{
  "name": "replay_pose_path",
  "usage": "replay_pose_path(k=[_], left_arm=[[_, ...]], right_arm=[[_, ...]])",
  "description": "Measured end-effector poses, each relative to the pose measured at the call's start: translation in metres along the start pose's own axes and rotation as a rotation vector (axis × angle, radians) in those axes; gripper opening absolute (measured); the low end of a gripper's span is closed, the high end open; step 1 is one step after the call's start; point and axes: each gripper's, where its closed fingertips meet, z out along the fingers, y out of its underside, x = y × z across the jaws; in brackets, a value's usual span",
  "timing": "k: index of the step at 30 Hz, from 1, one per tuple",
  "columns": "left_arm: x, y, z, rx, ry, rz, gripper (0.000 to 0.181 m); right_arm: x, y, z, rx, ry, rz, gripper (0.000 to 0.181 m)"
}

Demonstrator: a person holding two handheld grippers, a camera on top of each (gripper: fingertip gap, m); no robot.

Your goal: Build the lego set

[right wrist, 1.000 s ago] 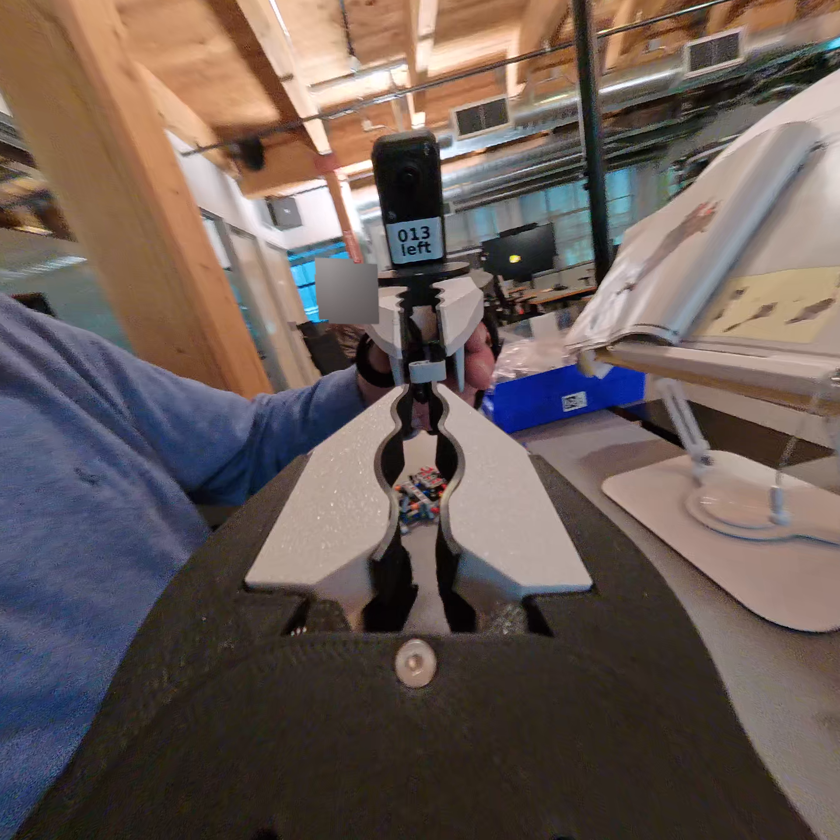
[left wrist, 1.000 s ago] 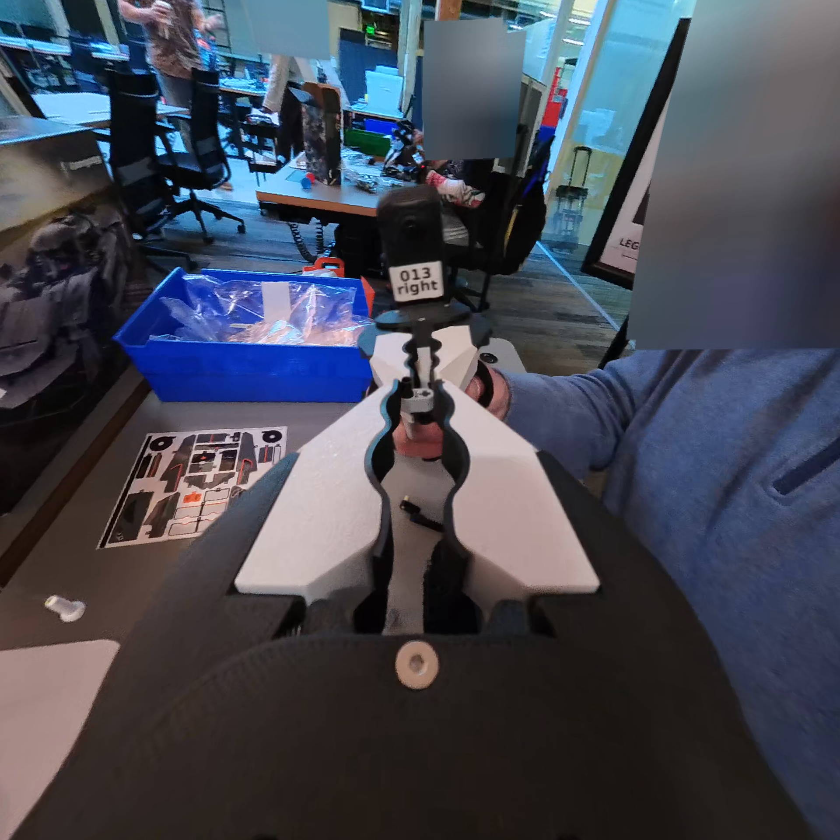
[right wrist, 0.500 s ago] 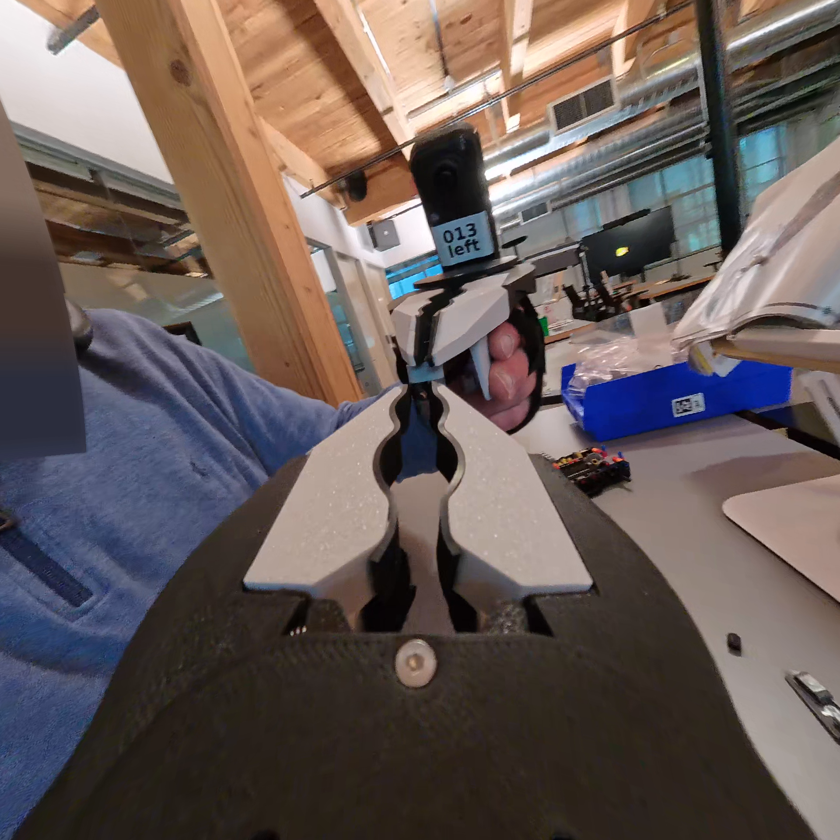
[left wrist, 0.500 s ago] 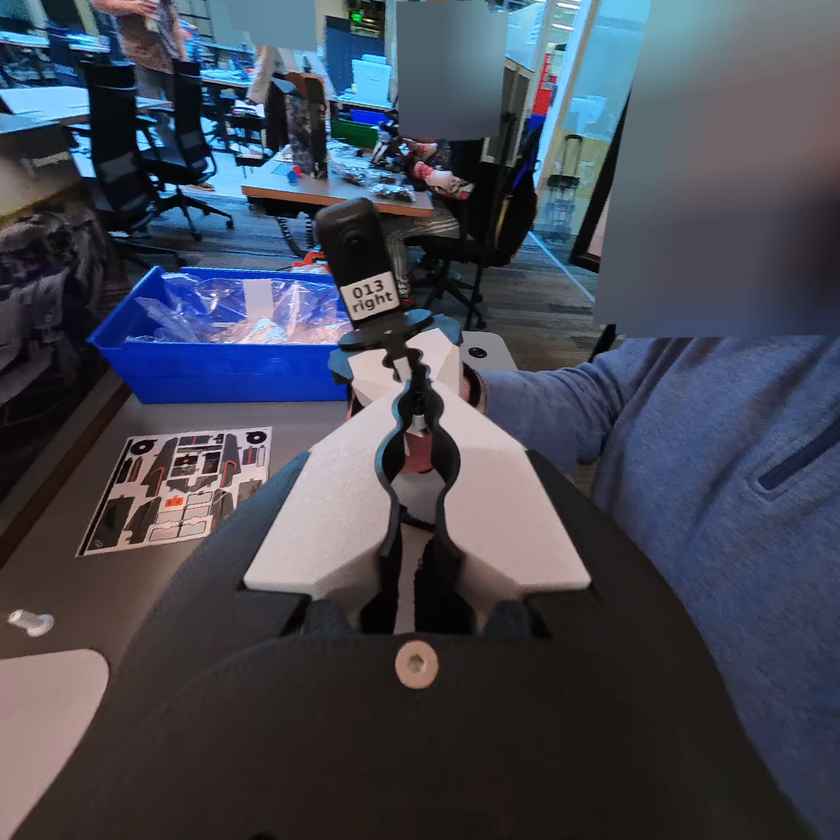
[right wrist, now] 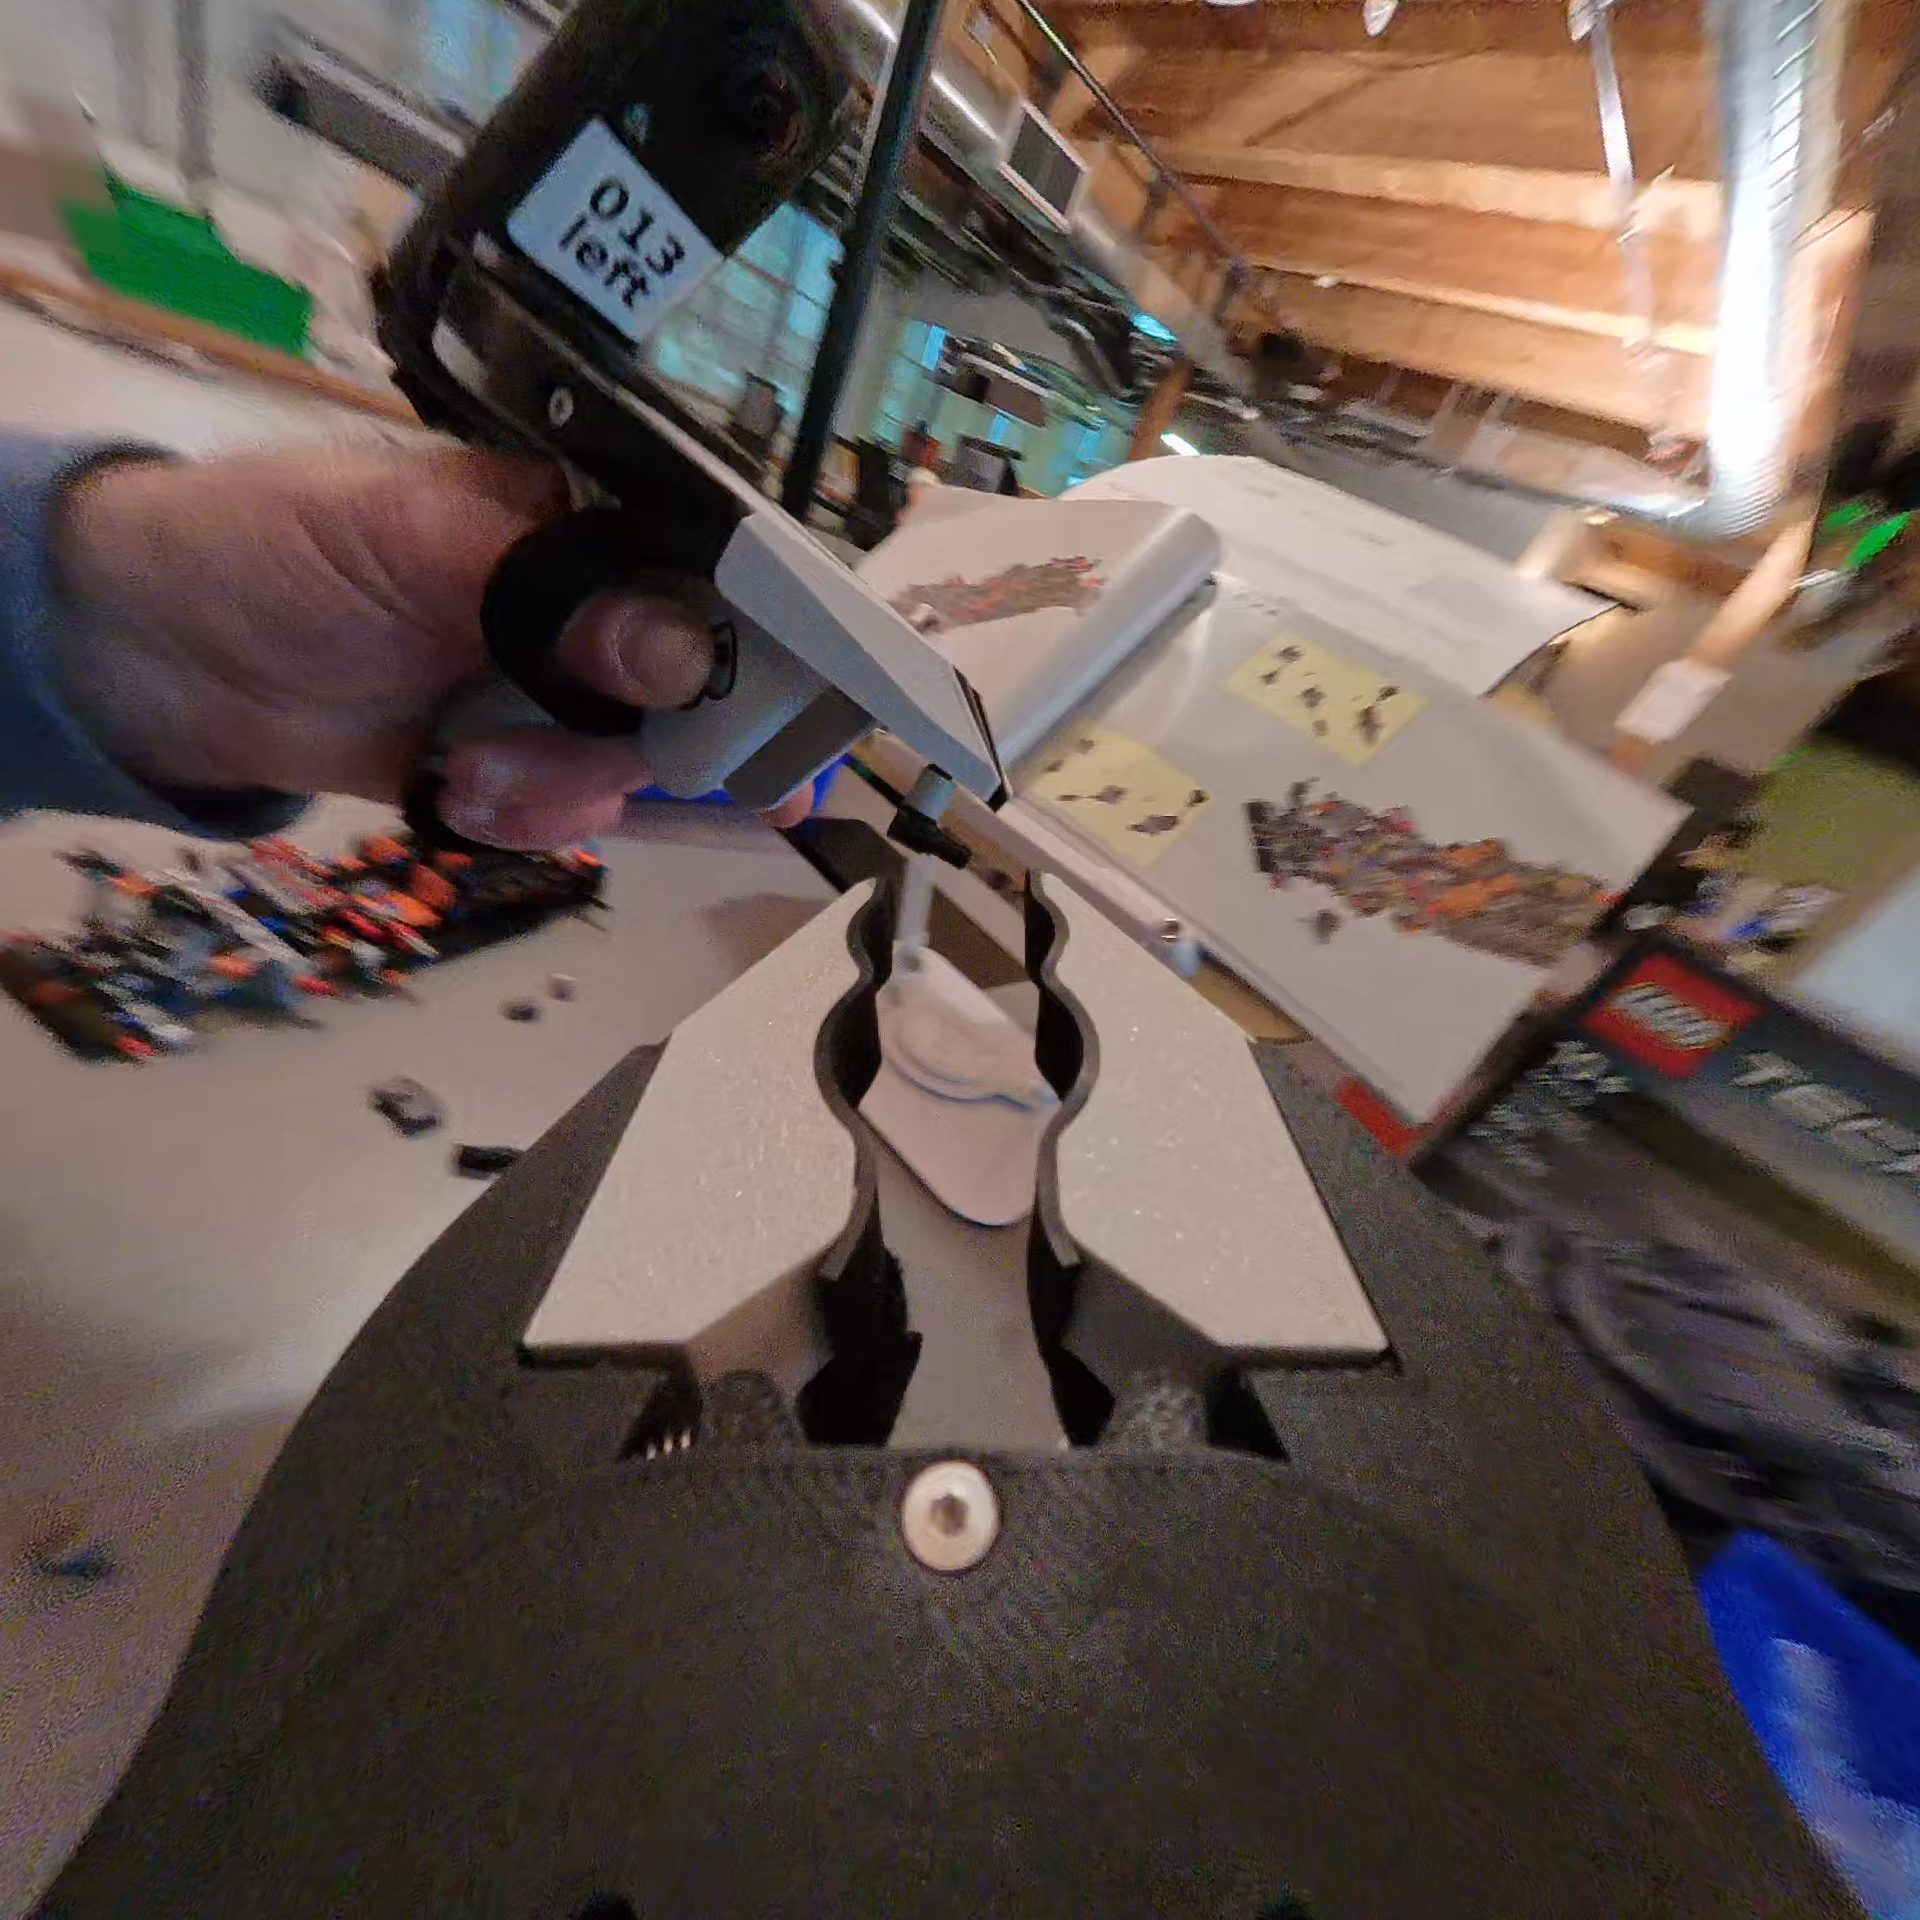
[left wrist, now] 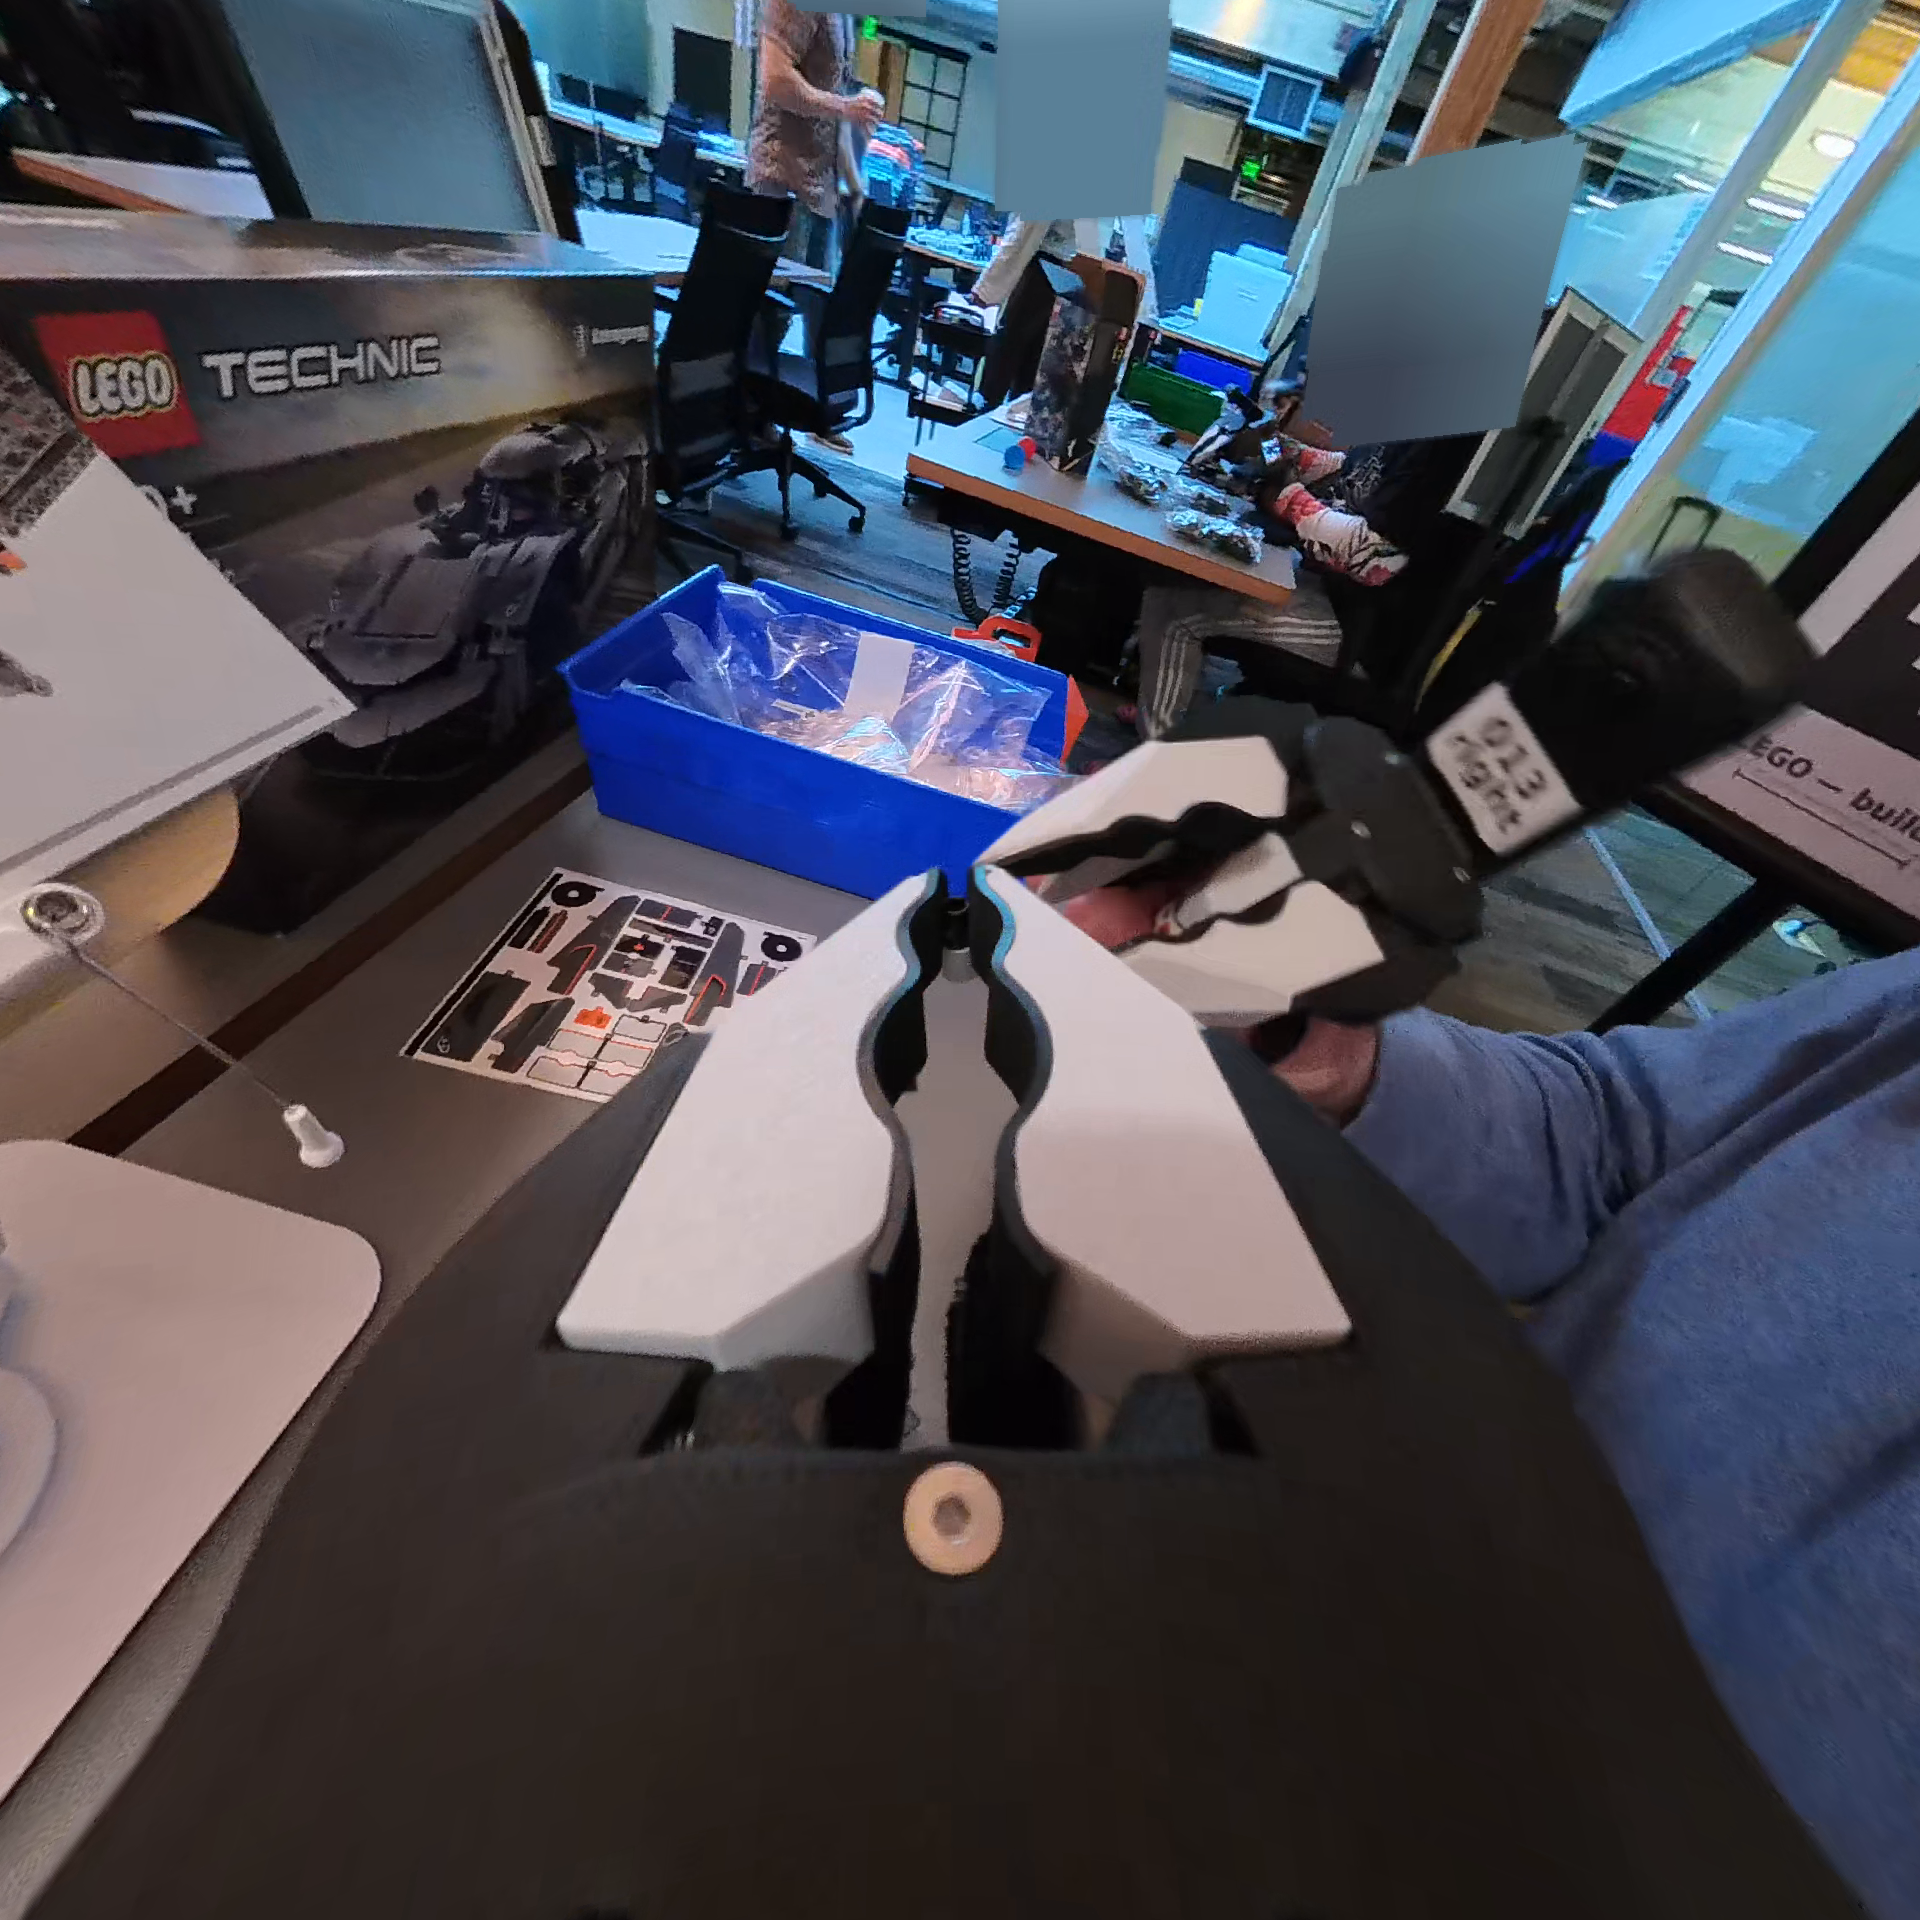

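My left gripper (left wrist: 954,899) is held above the table, its jaws shut on a small grey-and-black lego pin (right wrist: 928,808) that sticks out past the tips. It also shows in the right wrist view (right wrist: 987,790), held by a hand. My right gripper (right wrist: 956,894) is open and empty, just below and in front of that pin. In the left wrist view it (left wrist: 1049,883) is tilted, with its tips close to the left tips. A partly built black, orange and blue lego model (right wrist: 312,935) lies on the table at the left, blurred.
Loose dark pieces (right wrist: 410,1107) lie near the model. The instruction booklet (right wrist: 1299,748) rests on a white stand (right wrist: 966,1101). The lego box (left wrist: 343,436), a blue bin of bags (left wrist: 810,769) and a sticker sheet (left wrist: 623,977) are at the table's far side. The tips of both grippers are at nearly the same place.
The two grippers faced each other tip to tip on one small piece. The right gripper has opened and tilted aside, and the left keeps the piece. Both views have swung towards the table.
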Motion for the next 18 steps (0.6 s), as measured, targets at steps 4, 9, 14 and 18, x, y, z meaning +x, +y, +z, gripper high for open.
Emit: replay_pose_path(k=[4,9,14,18], left_arm=[[-0.005,0.003,0.005,-0.011,-0.031,-0.034,0.002],[-0.004,0.005,0.012,-0.006,-0.042,-0.051,0.002],[-0.001,0.009,0.02,-0.014,-0.056,-0.057,0.002],[0.0,0.01,0.024,-0.011,-0.058,-0.077,0.002]], right_arm=[[0.0,0.002,0.001,-0.061,0.101,-0.149,0.024],[0.004,0.009,0.003,-0.123,0.141,-0.154,0.025],[0.002,0.013,0.005,-0.134,0.107,-0.075,0.022],[0.001,0.014,0.004,-0.137,0.092,-0.07,0.011]])
